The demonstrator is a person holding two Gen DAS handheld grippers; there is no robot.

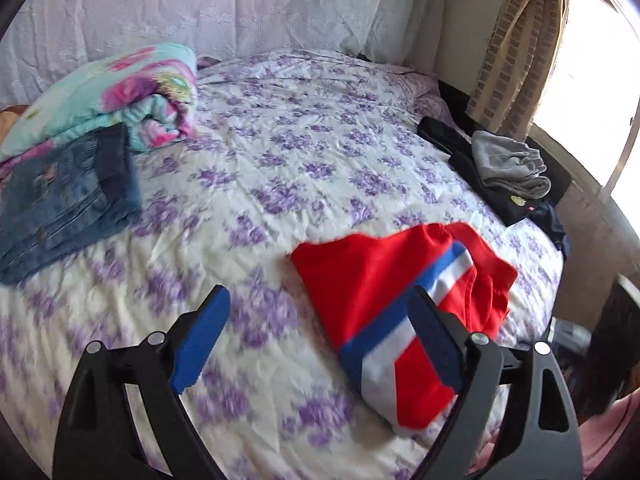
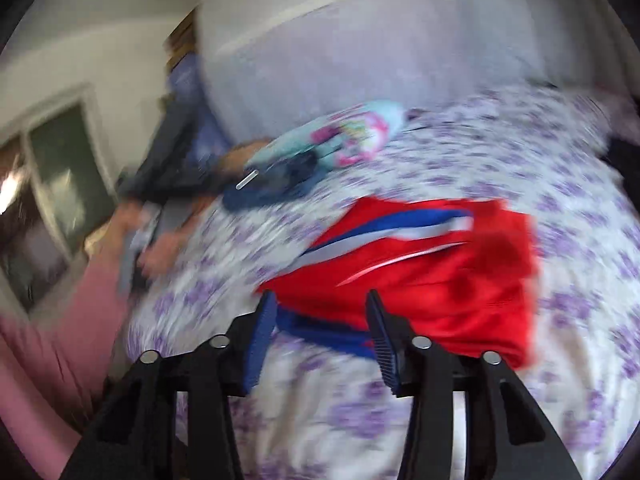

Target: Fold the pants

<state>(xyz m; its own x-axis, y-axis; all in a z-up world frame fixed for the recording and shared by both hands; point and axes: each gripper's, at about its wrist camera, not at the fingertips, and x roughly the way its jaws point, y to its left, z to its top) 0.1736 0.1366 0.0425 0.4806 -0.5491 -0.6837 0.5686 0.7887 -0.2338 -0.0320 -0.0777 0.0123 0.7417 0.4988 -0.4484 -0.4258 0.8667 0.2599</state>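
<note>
Red pants (image 1: 384,280) with a blue and white side stripe lie folded into a compact bundle on the floral bed sheet (image 1: 280,168). My left gripper (image 1: 320,300) is open and empty above the bed, its right finger over the pants' striped edge. In the blurred right wrist view the same red pants (image 2: 440,264) lie just beyond my right gripper (image 2: 320,300), which is open and empty, with the pants' blue edge between its blue pads (image 2: 260,340).
Folded blue jeans (image 1: 68,196) and a turquoise floral blanket (image 1: 120,92) lie at the bed's far left. A grey garment (image 1: 508,164) on black clothes sits at the right edge by the curtain (image 1: 520,40) and window. The person's pink sleeve (image 2: 80,320) is at left.
</note>
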